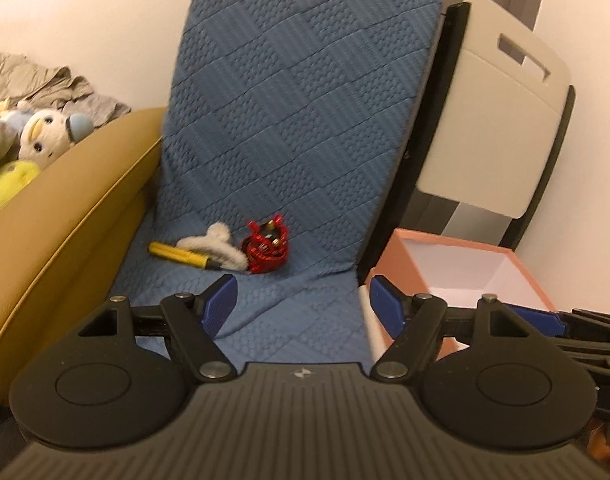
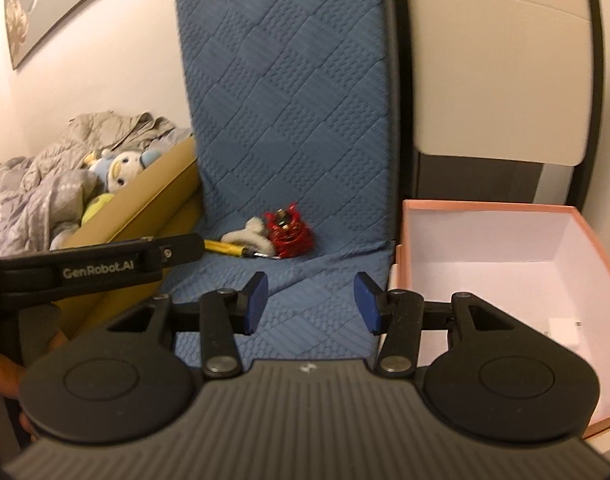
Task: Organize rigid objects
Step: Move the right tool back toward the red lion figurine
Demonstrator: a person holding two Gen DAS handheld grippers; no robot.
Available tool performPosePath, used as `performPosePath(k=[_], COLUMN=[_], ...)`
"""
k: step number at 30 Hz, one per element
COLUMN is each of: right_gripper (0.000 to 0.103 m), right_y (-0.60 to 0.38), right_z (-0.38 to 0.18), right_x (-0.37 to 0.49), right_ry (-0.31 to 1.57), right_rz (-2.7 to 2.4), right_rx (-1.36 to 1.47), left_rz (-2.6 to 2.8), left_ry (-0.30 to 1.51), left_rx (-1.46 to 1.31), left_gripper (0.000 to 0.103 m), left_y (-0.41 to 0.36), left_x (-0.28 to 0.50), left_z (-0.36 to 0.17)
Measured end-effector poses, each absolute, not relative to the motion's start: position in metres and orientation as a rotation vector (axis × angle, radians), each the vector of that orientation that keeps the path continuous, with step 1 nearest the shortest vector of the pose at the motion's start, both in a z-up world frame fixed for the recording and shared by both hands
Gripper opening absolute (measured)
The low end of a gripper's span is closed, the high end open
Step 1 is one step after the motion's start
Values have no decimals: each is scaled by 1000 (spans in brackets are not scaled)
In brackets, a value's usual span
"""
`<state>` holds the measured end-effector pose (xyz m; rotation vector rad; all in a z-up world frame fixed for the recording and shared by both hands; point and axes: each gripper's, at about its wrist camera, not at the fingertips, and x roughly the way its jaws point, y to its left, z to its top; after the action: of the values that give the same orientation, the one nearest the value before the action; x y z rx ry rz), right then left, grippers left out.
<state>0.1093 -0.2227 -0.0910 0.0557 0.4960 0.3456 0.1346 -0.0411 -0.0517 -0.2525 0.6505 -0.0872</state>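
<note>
A red toy figure (image 1: 266, 249) lies on the blue quilted seat cover (image 1: 297, 128), at the crease of the seat. Beside it lie a white fluffy hair claw (image 1: 215, 245) and a yellow pen-like tool (image 1: 180, 255). The same three show in the right wrist view: toy (image 2: 288, 234), claw (image 2: 247, 237), yellow tool (image 2: 224, 248). A pink box (image 2: 505, 264) with a white inside stands open at the right of the seat; it also shows in the left wrist view (image 1: 401, 256). My left gripper (image 1: 301, 306) is open and empty above the seat front. My right gripper (image 2: 311, 302) is open and empty, short of the toy.
A tan armrest (image 1: 77, 216) borders the seat on the left, with plush toys (image 1: 41, 140) and a grey quilt (image 2: 33, 196) behind it. A beige and black appliance (image 2: 501, 80) stands behind the box. The left gripper's body (image 2: 89, 268) crosses the right wrist view's left.
</note>
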Motion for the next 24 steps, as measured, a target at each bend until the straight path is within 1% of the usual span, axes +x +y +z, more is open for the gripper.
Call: performPosePath(k=[13,21,24], right_gripper=[51,51,51], right_y=[-201,-192,-186], right_z=[-128,-145,-145], right_x=[115,141,155], right_ry=[505,515,501], right_rz=[325,314,330], right_rx=[44,69,72], left_rz=[-64,-55,-51], left_ry=[691,728,740], left_rx=[-321,-290,-342], left_gripper=[77,77,77], left_y=[-15,-10,-2], left_x=[131,160,175], left_z=[-110,-147,-158])
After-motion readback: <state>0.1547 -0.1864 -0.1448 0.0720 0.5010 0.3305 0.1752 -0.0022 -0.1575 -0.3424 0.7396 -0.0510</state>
